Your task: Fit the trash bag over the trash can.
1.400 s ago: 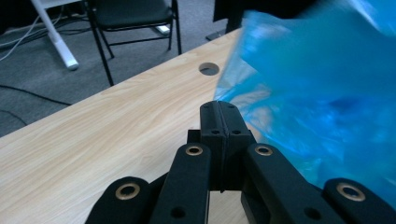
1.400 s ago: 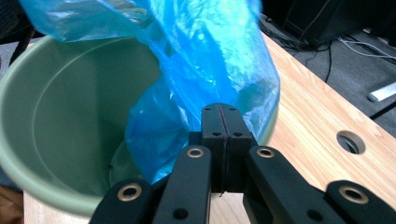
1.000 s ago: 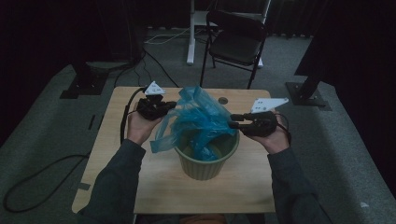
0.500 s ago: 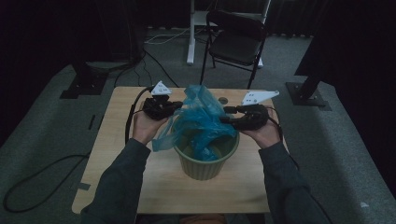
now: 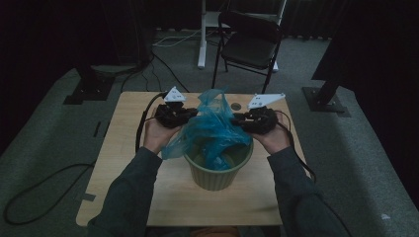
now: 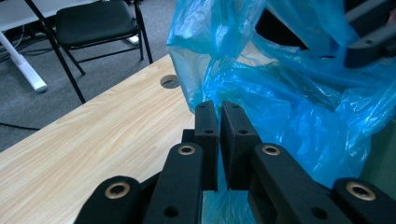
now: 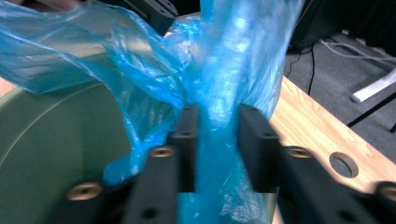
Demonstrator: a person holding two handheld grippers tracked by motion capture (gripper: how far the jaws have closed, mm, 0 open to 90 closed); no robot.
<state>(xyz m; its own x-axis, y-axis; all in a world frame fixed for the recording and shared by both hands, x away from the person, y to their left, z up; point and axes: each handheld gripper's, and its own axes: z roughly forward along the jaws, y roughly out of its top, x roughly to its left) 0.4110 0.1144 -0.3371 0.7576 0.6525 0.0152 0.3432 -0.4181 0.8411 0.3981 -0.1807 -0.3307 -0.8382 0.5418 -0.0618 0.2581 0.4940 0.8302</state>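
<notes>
The step in hand looks like spreading a liner into a bin. On the tabletop (image 5: 123, 148) stands the green bin (image 5: 217, 170), between and just below both tongs. The blue plastic bag (image 5: 212, 131) bunches over its rim, half inside. The right tongs (image 7: 217, 126) have just been closing, film between the jaws but a gap remaining. The left tongs (image 6: 219, 126), nearly shut, pinch the bag's edge. Next, probably: secure the right grip, then draw the mouth apart over the rim.

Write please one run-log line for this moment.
left gripper: nearly shut on bag edge | right gripper: jaws just closing around blue bag | green bin: on table, bag partly inside
</notes>
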